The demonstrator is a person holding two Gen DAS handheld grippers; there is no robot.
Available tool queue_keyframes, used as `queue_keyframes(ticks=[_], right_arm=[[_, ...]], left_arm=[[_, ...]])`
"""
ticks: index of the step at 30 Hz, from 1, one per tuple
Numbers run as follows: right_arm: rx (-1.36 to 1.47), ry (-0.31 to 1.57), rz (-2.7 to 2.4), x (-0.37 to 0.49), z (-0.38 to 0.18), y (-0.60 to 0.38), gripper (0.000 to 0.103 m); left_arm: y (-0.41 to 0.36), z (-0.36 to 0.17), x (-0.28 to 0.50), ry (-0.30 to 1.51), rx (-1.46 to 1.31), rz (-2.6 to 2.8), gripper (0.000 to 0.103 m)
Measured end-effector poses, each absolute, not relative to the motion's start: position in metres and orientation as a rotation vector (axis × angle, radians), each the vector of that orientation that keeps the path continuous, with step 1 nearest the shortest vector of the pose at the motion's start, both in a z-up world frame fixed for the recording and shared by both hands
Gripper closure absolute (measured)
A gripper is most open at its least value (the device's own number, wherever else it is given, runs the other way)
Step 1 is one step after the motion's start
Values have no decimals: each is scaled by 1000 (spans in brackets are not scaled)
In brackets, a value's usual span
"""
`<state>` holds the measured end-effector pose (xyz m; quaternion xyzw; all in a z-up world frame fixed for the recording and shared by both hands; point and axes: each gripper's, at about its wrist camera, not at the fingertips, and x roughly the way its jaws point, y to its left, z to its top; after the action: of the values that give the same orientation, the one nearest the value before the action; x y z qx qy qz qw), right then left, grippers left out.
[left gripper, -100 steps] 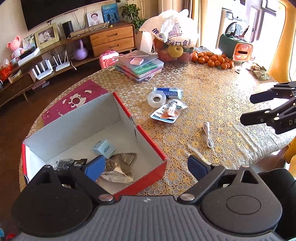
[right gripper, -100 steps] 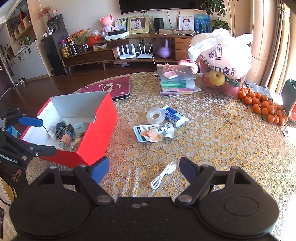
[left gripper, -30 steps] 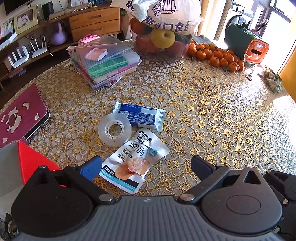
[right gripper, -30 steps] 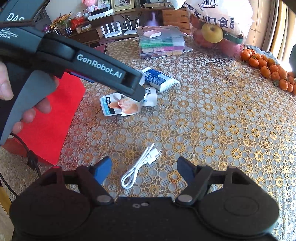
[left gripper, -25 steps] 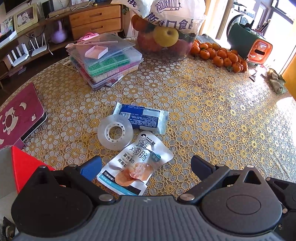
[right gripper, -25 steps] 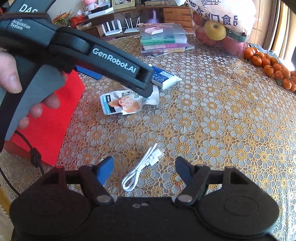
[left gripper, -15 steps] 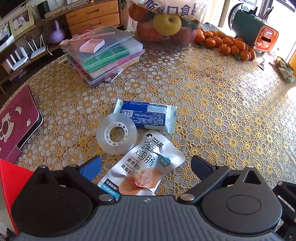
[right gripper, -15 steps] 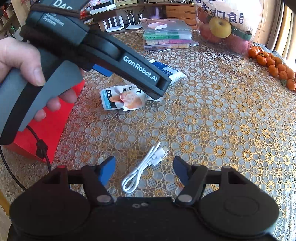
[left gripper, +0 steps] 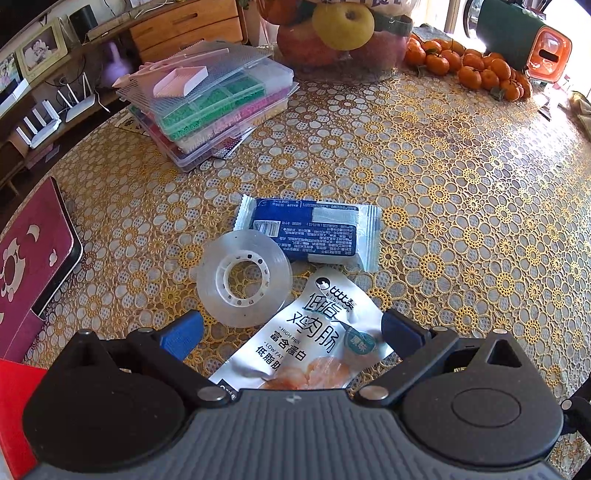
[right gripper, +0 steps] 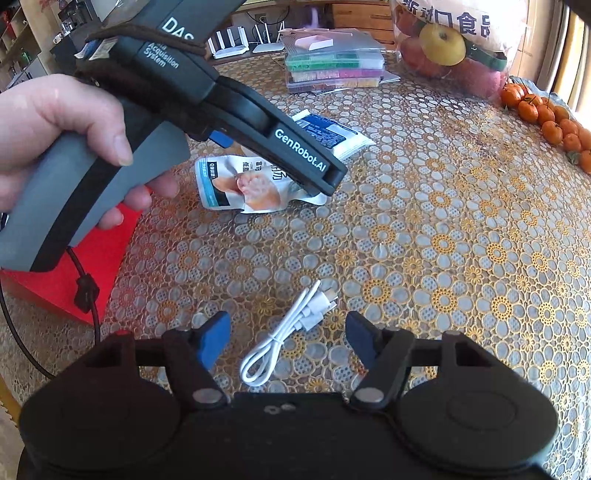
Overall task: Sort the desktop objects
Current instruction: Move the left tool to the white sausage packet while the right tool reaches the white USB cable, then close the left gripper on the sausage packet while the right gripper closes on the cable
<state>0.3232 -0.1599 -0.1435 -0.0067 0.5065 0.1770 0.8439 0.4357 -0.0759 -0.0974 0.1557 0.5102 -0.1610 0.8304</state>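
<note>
Left tool (left gripper: 291, 334) gapes wide over the snack pouch (left gripper: 306, 339); right tool (right gripper: 286, 338), fingers spread, straddles the white cable (right gripper: 284, 334).

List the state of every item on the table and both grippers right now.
Left gripper: jaws open, above silver snack pouch.
Right gripper: jaws open, above coiled white cable.
Clear tape roll: flat.
Blue-white wrapped packet: flat, sealed.
Red box: beside the pouch.

Home living room: lace-covered table (left gripper: 461, 192), wooden dresser (left gripper: 184, 26), framed photo (left gripper: 40, 48), tangerines (left gripper: 476, 70).
</note>
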Motion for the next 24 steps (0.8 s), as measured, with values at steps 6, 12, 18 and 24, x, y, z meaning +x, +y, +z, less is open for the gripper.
queue_keyframes(ticks=[6,12,18,24], right_arm=[[-47,1059,370,325,-145,-158,42],[-64,1055,369,324,-143,-162,64],[-51,1063,374,323,-143,-167,72],[-41,1068,389,323,-142,-167,82]], left_arm=[[-75,-105,438,1136,281,-362,0],[-75,-106,431,1172,270,-374,0],[-77,-105,426,1193,314,-419,0],[-78,-104,427,1181,305,-418,0]])
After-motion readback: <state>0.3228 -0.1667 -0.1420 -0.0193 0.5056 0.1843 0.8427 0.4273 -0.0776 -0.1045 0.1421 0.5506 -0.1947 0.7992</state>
